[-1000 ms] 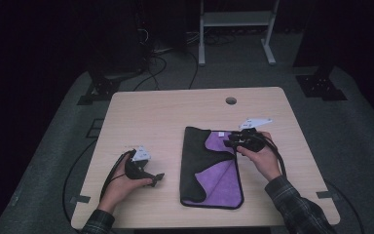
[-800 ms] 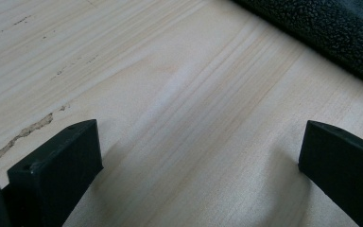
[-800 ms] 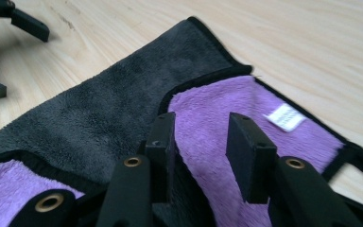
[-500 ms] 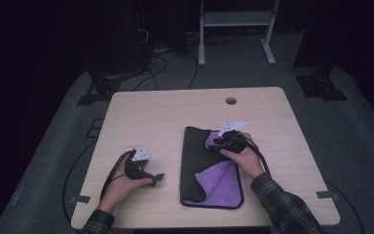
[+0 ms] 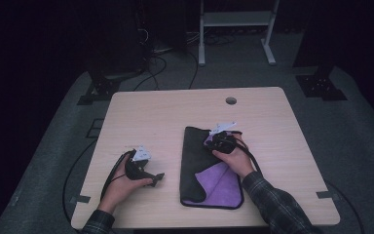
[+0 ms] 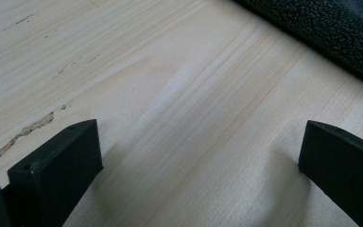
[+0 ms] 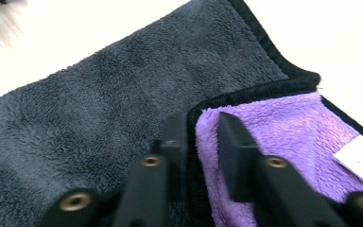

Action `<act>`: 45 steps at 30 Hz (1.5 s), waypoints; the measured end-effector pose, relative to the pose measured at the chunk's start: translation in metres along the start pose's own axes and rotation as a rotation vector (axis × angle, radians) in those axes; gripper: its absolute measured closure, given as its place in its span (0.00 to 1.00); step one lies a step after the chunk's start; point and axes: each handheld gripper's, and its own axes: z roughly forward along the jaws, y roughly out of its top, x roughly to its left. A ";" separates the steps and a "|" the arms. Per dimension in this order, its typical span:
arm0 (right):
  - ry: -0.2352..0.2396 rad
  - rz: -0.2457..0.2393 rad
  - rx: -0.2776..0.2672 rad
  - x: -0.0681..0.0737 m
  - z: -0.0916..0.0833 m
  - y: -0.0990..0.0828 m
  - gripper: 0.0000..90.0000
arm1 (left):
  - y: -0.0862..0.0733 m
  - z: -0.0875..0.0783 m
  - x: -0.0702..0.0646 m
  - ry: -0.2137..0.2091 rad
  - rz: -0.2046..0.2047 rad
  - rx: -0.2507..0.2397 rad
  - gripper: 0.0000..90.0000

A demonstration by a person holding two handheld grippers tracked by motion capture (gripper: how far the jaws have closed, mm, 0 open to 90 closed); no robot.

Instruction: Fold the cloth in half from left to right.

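Fleecy purple-and-black cloth [image 7: 123, 109] — bound edge pinched in right tongs [image 7: 202, 137], just closing; left tongs [image 6: 198, 161] wide over pale woodgrain table [image 6: 170, 71].

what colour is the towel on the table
The towel is dark grey on one side, purple on the other, edged in black; clearest in the right gripper view.

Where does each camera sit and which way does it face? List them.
High view: above the person's side, looking forward and down on the table; both forearms, hands, grippers.
Left gripper view: on the left gripper, facing bare wood; open jaws.
Right gripper view: on the right gripper, jaws closing on the cloth edge.
Shared: cloth, table.
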 end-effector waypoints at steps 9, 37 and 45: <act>0.007 0.036 -0.042 -0.009 -0.016 0.005 0.91 | 0.000 0.000 0.000 0.001 0.000 0.001 0.00; -0.226 0.210 -0.056 -0.095 -0.034 -0.027 0.76 | 0.000 0.000 0.000 0.004 -0.002 0.002 0.00; -0.198 0.204 -0.094 -0.093 -0.054 -0.026 0.68 | 0.000 0.000 0.000 0.004 -0.002 0.002 0.00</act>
